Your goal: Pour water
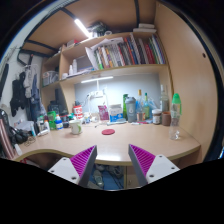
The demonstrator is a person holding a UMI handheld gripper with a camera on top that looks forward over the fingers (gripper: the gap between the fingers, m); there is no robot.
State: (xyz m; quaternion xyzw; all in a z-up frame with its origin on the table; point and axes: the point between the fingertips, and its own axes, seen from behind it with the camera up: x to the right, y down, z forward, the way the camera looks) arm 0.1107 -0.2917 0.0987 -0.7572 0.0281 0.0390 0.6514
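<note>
My gripper [112, 163] is open and empty, its two purple pads [83, 159] spread wide, held off the near edge of a curved wooden desk [105, 148]. Beyond the fingers, at the back of the desk, stand several bottles [133, 108], with a clear green-capped bottle [176, 112] at the right. A white cup [76, 126] and a red round coaster [108, 131] sit mid-desk. Nothing is between the fingers; the floor under the desk shows through the gap.
A shelf of books [128, 52] hangs above the desk with a light strip under it. Jars and clutter [52, 120] crowd the left side of the desk. Dark items [18, 90] hang on the left wall. A wooden panel [190, 70] closes the right side.
</note>
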